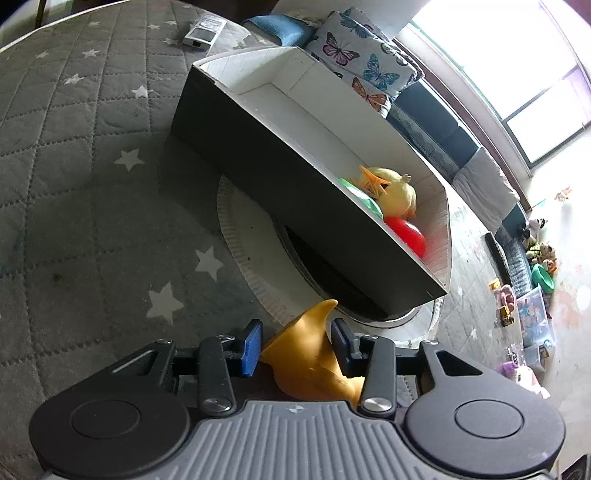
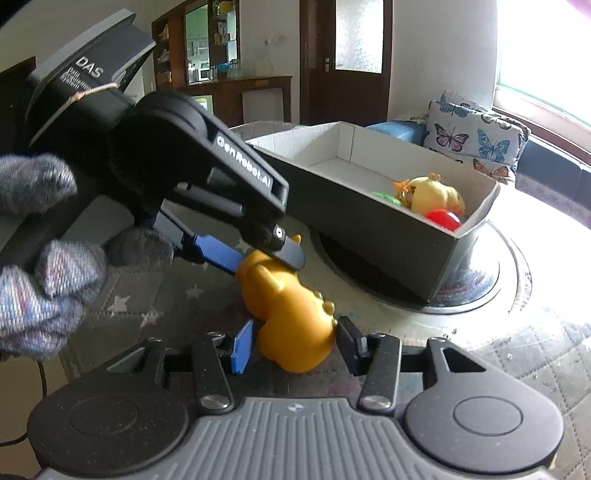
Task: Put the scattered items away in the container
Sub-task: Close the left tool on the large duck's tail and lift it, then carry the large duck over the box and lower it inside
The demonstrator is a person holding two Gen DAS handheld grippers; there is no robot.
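An orange rubber toy sits on the star-patterned quilt. My left gripper is shut on its upper end; in the right wrist view it reaches in from the left. My right gripper has its jaws around the toy's lower end, pads close to or touching its sides. The container is a dark box with a white inside. It holds a yellow plush, a red ball and a green item.
The box rests on a round white and black base. A butterfly-print pillow lies behind it. A remote-like device lies on the quilt. Toys litter the floor.
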